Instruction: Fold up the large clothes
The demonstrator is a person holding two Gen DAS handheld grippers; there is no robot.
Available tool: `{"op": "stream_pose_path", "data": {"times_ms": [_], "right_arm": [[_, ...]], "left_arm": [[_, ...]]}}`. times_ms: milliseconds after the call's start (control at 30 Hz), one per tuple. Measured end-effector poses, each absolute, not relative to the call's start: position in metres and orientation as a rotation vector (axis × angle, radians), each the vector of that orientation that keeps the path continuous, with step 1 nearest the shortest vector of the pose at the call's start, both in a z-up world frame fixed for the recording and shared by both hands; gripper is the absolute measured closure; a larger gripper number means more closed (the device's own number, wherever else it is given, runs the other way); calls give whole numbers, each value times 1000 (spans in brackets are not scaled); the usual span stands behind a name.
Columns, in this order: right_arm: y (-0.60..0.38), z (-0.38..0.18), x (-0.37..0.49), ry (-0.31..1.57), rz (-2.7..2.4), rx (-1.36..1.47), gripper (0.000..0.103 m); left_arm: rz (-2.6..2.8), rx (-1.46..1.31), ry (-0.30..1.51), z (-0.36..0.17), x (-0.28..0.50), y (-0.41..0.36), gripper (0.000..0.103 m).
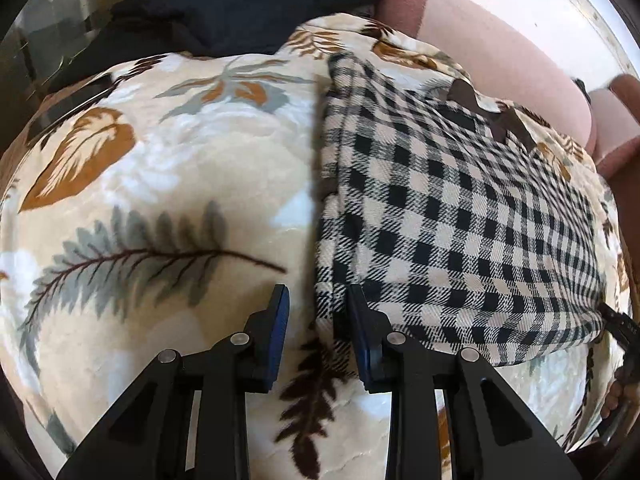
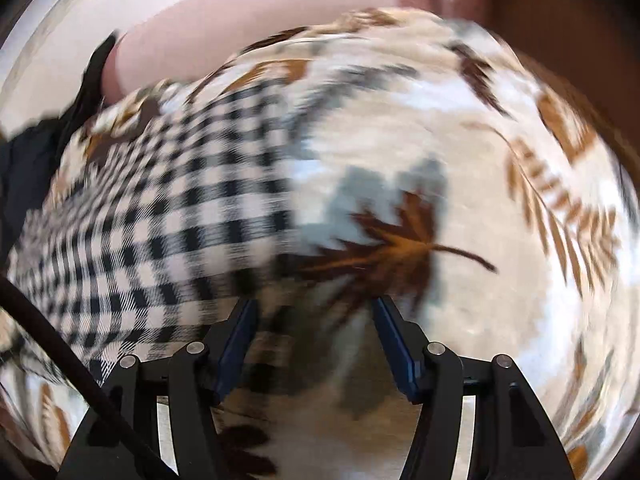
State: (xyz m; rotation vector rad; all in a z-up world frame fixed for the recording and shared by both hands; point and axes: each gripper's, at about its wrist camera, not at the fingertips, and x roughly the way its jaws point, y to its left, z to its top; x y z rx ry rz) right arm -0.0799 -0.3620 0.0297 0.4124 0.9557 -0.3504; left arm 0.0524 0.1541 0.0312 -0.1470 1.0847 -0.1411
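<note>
A black-and-white checked garment (image 1: 448, 216) lies folded in a long strip on a cream leaf-print blanket (image 1: 160, 168). My left gripper (image 1: 318, 300) is open and empty, its fingers astride the garment's near left corner, just above the blanket. In the blurred right wrist view the checked garment (image 2: 160, 216) lies to the left. My right gripper (image 2: 314, 308) is open and empty, over the blanket (image 2: 460, 200) just right of the garment's near edge.
A pile of dark navy clothes (image 1: 240, 4) lies at the blanket's far end. A pink cushion or sofa arm (image 1: 500, 52) runs along the far right; it also shows in the right wrist view (image 2: 240, 12). The other gripper's black tip (image 1: 620, 328) shows at the right edge.
</note>
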Motion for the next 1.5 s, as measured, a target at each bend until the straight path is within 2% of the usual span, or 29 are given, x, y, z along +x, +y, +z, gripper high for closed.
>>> {"op": "stream_pose_path", "data": {"times_ms": [200, 367, 433, 667, 867, 1267, 1500], "right_arm": [[-375, 52, -101, 862, -416, 419, 38], [-331, 80, -96, 770, -335, 314, 38], [-310, 82, -91, 762, -292, 267, 38], [-239, 64, -64, 821, -146, 159, 38], [-208, 46, -56, 862, -125, 60, 38], [-220, 24, -58, 923, -202, -60, 38], [-231, 22, -72, 919, -248, -125, 33]], "left_arm": [[-71, -140, 997, 52, 36, 163, 74], [-98, -81, 892, 76, 20, 140, 73], [-119, -64, 881, 79, 18, 129, 67], [-183, 10, 905, 68, 20, 84, 66], [-224, 90, 929, 46, 19, 52, 61], [-195, 151, 956, 23, 18, 52, 60], [-176, 145, 946, 25, 14, 65, 60]]}}
